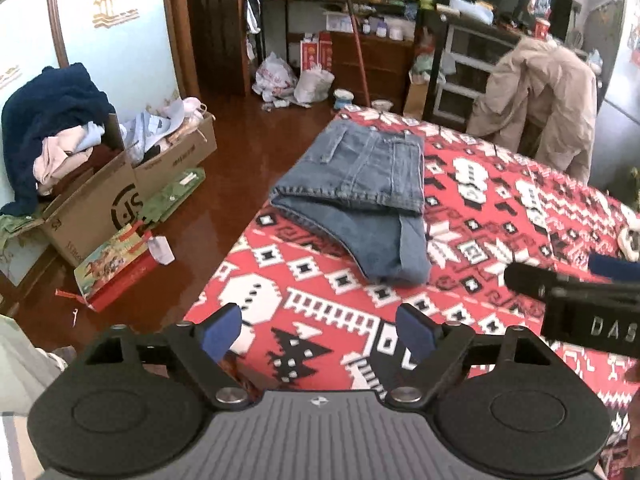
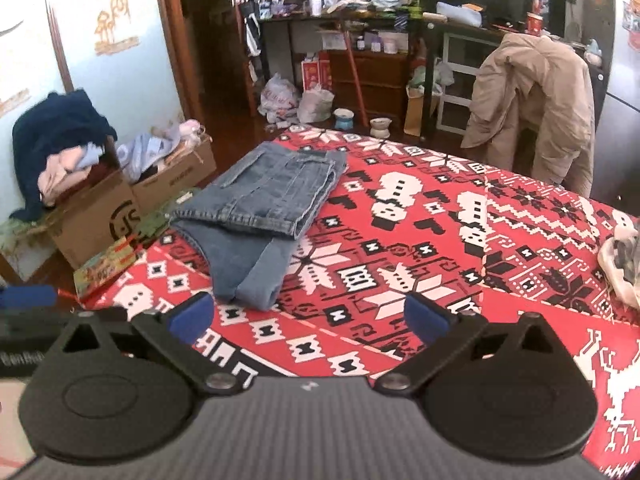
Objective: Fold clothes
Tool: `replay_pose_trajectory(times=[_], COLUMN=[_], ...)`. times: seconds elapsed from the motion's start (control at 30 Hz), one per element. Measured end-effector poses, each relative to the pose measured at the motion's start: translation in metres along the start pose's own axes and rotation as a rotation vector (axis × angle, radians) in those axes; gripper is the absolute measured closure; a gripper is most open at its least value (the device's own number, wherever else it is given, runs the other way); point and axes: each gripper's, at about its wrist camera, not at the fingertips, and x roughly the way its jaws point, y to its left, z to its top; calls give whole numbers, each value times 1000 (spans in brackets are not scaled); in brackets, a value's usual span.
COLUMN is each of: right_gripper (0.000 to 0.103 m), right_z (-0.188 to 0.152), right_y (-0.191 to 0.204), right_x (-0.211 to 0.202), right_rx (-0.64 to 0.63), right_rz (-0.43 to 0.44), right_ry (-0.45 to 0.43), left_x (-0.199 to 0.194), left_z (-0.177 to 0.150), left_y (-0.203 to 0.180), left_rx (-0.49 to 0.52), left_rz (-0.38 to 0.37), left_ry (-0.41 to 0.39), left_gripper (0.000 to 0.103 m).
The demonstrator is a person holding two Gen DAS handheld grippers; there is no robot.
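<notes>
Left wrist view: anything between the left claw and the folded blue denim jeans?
Nothing but bare red patterned blanket between the open left claw and the folded blue denim jeans. The right wrist view shows the same stretch bare.

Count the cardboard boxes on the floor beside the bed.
2. One with a round black logo stands nearer, heaped with clothes; the second sits right behind it, toward the door, also stuffed with clothes. Others may be hidden in the clutter.

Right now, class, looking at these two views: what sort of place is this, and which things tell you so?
Most likely a lived-in home room. Folded jeans lie on a red patterned blanket, cardboard boxes of clothes stand on the wooden floor, and a beige coat hangs over a chair.
</notes>
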Motion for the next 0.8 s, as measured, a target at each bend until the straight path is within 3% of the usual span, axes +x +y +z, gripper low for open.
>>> replay_pose_trajectory(times=[0.07, 0.43, 0.63, 0.8], right_gripper=[1, 1, 1, 1], right_z=[0, 2, 7, 10], right_y=[-2, -2, -7, 2], right_x=[-4, -17, -13, -11], right_rx=[0, -19, 36, -1], right_rz=[-3, -50, -14, -8], right_ry=[-13, 23, 72, 81], left_x=[0, -2, -2, -3], left_z=[-1, 6, 14, 18], left_y=[-7, -8, -6, -2], left_rx=[56, -64, -102, -125], left_rz=[-15, 20, 23, 24], left_ry=[5, 31, 33, 34], left_gripper=[19, 16, 16, 16])
